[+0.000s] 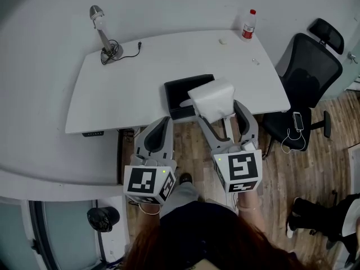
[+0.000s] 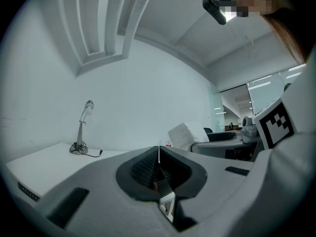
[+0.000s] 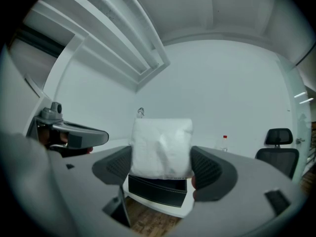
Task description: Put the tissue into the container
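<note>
Closest to us, the left claw [image 1: 163,122] hangs low over the brown wooden floor [image 1: 292,179], just short of the front edge of the white bench [image 1: 112,89]. Its own view gives us the left claw [image 2: 158,149] with both jaws pressed together and nothing between them.

Over to the right claw [image 1: 216,110], and here's the action: the jaws stand wide and are clamped on the two sides of the white soft pack of tissue [image 1: 212,97], held upright. From the right claw [image 3: 162,163] view, the white soft pack of tissue [image 3: 161,144] fills the gap between the ribbed pads [image 3: 118,166].

Just beyond sits the black rectangular open-topped container [image 1: 180,91] at the bench's front edge. The pack hovers over its right-hand end, and we see the pack's lower edge just above the near wall of the container [image 3: 158,191]. We cannot tell whether they touch.

Further back on the left stands a silver gooseneck desk lamp [image 1: 101,32] with its black cord. At the far right corner there is a clear plastic bottle with a red cap [image 1: 248,24]. A black office chair [image 1: 306,61] stands beside the bench's right end.
</note>
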The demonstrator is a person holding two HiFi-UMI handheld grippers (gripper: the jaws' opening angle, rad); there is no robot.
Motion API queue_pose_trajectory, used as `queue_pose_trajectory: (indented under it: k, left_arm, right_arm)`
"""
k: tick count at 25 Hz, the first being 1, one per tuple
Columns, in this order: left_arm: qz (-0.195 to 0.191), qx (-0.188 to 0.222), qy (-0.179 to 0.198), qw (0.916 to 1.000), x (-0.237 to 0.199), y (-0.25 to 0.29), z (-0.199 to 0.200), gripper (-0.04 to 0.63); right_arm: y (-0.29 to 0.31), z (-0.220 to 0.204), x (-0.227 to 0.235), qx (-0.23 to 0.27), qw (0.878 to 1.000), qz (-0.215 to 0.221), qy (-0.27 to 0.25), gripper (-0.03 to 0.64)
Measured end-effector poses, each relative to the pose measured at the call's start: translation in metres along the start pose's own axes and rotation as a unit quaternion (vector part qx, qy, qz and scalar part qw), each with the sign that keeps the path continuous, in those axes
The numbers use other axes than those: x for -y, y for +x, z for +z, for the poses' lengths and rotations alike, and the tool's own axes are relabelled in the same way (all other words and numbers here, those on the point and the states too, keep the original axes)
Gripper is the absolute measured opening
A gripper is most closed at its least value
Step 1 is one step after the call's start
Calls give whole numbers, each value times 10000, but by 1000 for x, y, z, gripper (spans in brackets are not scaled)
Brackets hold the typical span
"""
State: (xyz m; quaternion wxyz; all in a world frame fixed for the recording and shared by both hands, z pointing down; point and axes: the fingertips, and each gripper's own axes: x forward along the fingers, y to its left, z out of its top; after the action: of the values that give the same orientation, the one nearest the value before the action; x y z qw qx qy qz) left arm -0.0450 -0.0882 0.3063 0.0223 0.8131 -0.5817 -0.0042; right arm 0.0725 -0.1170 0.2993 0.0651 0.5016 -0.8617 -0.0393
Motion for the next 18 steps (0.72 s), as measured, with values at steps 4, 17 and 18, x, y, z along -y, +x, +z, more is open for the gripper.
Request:
queue_pose_trajectory:
  k: [4, 17, 18]
  left_arm:
    - [-61, -4, -24, 10000, -13, 9, 2, 28]
    - [-383, -36, -157, 9991, -50, 42, 2, 29]
    - [-411, -43, -169, 9990, -52, 45, 1, 29]
  right_arm:
    - [16, -1, -1, -103, 9999, -46, -19, 390]
    - [69, -14, -3, -561, 9982, -205, -34, 390]
    - [73, -16, -3, -603, 9979, -217, -37, 390]
